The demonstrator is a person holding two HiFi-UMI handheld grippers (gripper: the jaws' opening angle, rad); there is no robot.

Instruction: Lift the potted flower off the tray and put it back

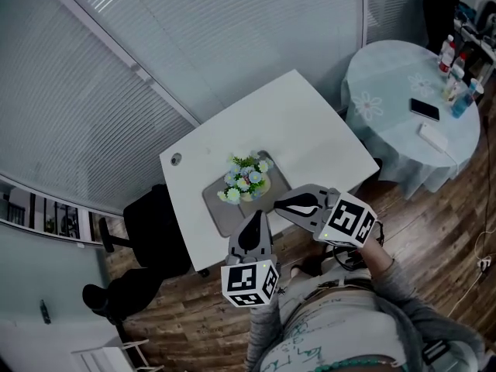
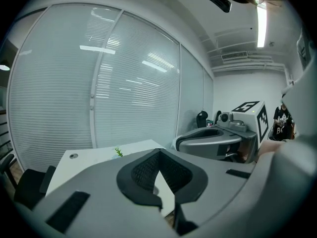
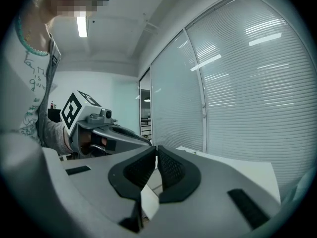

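Potted flower [image 1: 246, 179]: stands upright about the middle of the tray, with pale blue and white blossoms over green leaves; the pot itself is hidden beneath them.
Tray [image 1: 219, 210]: grey, flat on the white table [image 1: 310, 130], near the person's edge; its long side runs across the line the grippers point along.
Stage: the flower on the tray fits a moment ahead of the lift as well as one after the set-down; the pictures do not settle which.
Direction from the tools: the flower lies just beyond both sets of tips, ahead of the left gripper [image 1: 255, 217] and ahead and to the left of the right gripper [image 1: 279, 204].
Nearer hand: about even; neither touches flower or tray.
Left gripper state: jaws brought fully together, nothing between them; only a green sprig [image 2: 119, 152] peeks over its body.
Right gripper state: pads closed against each other, empty.
Axis to grasp: upright, so a level approach meets the pot side-on.
Writing: square black-and-white codes on the gripper cubes; the scrawl on the person's shirt is too small to read.
Background: a round table [image 1: 387, 138] with a flowered cloth, well apart.
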